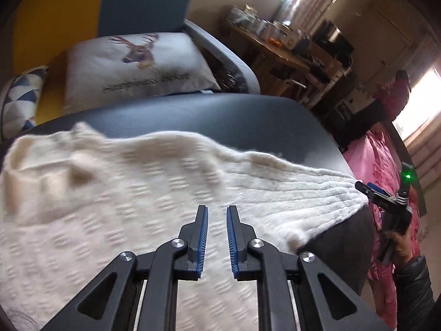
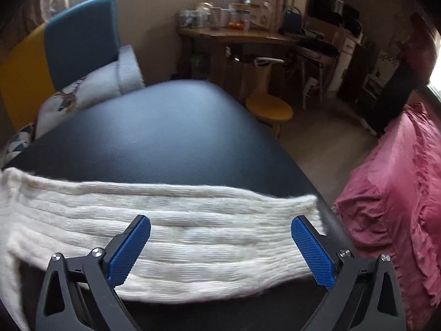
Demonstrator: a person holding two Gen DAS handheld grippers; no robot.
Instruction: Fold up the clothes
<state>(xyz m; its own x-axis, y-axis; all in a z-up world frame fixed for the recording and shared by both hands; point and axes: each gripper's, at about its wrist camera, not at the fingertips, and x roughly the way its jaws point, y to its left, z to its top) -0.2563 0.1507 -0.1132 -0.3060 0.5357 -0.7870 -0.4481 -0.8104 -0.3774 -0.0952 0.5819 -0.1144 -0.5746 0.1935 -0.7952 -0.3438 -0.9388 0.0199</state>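
A cream knitted sweater [image 1: 137,193] lies spread on a dark table [image 1: 220,115]. My left gripper [image 1: 216,211] hovers over the sweater's middle with its jaws a narrow gap apart and nothing between them. In the right wrist view, the sweater's ribbed hem [image 2: 193,220] lies across the table [image 2: 165,132] near its front edge. My right gripper [image 2: 220,229] is wide open just above the hem, empty. The right gripper also shows in the left wrist view [image 1: 366,189] at the sweater's right end.
A deer-print pillow [image 1: 137,63] and a patterned cushion [image 1: 19,99] lie on a sofa behind the table. A pink bedspread [image 2: 391,198] is to the right. A wooden desk with jars [image 2: 234,35] and a yellow stool [image 2: 270,110] stand beyond.
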